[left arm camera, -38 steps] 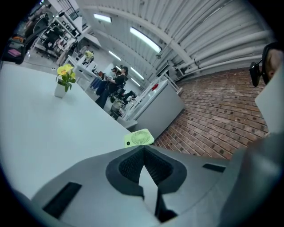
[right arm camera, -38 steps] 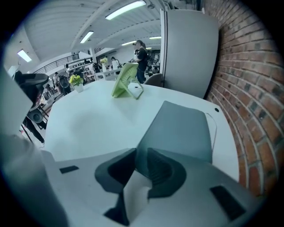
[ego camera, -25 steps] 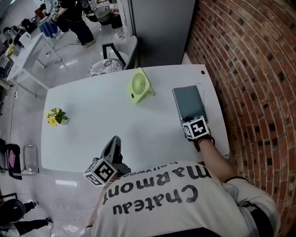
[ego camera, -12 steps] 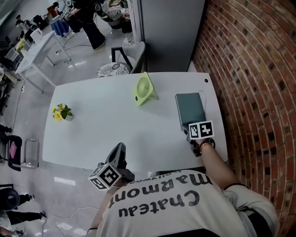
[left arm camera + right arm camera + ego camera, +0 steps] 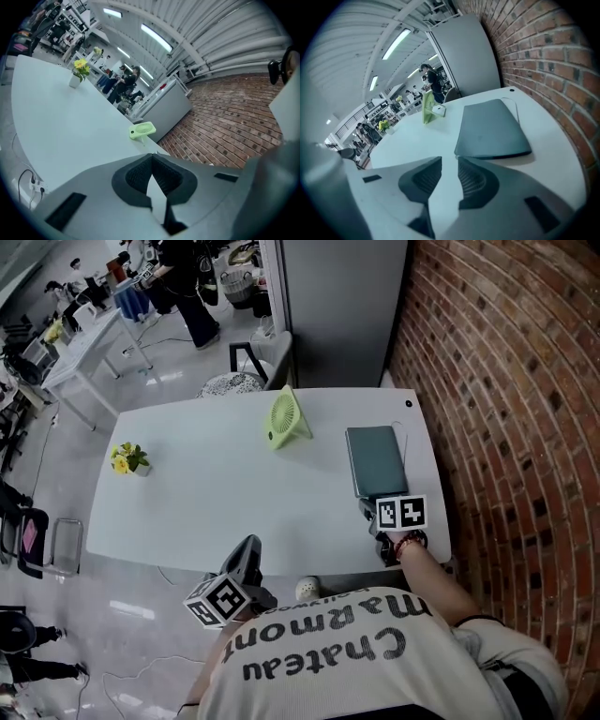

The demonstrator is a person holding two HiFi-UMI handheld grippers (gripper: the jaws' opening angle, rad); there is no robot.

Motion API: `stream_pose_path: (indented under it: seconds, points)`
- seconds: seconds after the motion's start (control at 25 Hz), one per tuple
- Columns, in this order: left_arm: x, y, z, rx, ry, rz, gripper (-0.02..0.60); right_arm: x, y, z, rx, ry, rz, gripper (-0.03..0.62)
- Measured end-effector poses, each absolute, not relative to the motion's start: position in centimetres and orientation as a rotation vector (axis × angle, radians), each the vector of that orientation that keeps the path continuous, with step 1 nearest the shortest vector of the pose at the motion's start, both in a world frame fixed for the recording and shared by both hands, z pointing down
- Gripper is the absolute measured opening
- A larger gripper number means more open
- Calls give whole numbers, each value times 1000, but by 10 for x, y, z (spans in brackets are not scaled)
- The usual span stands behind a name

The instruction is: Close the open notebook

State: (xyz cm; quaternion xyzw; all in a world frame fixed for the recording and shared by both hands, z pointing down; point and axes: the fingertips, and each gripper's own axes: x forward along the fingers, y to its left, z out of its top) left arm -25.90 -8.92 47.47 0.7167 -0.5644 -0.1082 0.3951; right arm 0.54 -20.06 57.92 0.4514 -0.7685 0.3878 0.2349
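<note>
- Lying flat with its cover down, the notebook sits on the table, near the edge by the brick wall. No open pages show in the head view or the right gripper view, so I judge the closing done.
- Right gripper: just beside the notebook's near edge, apart from it. Its jaws stand a little apart and have just been closing, with nothing between them.
- Left gripper: off the table's near edge, well apart from the notebook. Its jaw tips meet and it holds nothing.
- Fan and flowers: further across the table, out of the way.
- Step in hand, as judged: the task's end, with the cover already down.
- Next move calls for taking the right gripper clear without nudging the cover, then checking that the cover lies flat.
</note>
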Motion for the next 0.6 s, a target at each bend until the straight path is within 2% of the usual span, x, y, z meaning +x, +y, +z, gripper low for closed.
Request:
stream_pose_path:
  seconds: [0.2, 0.6]
  points:
    - [-243, -68, 466, 1826, -1444, -288, 2, -11, -165, 577, 1169, -2150, 1211, 100]
    - [-229, -26, 457, 1816, -1518, -323, 2, -33, -119, 548, 1014, -2244, 1295, 36]
